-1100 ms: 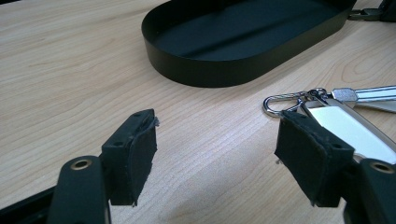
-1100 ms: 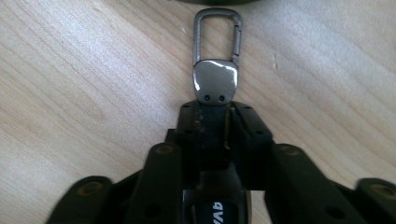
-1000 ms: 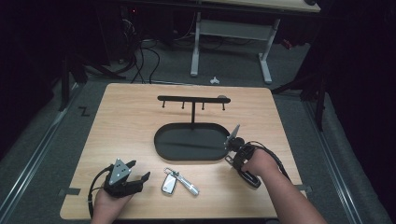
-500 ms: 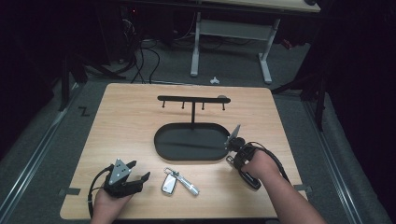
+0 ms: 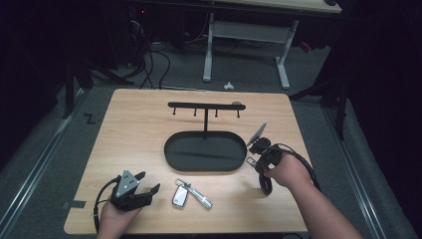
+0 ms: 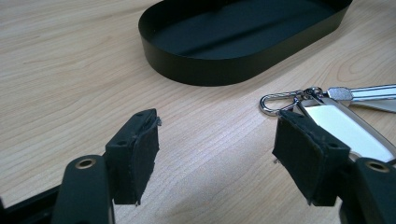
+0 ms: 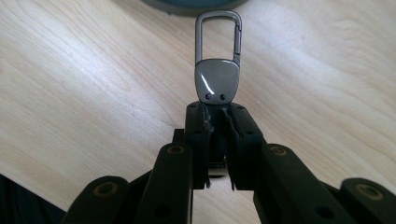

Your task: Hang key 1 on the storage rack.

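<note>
Right gripper (image 7: 215, 116) pinches a metal clip (image 7: 217, 65) beside the black tray (image 5: 206, 151), which sits empty mid-counter (image 5: 134, 134). Left gripper (image 6: 217, 158) gapes wide, holding nothing, keys (image 6: 341, 116) just beside it.

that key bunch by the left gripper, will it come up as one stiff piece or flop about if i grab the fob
Probably flops: the key bunch looks like separate parts, a fob and a metal bar joined at a clip. The fob's polished face may be slippery. Flat on the table, it shouldn't roll.
</note>
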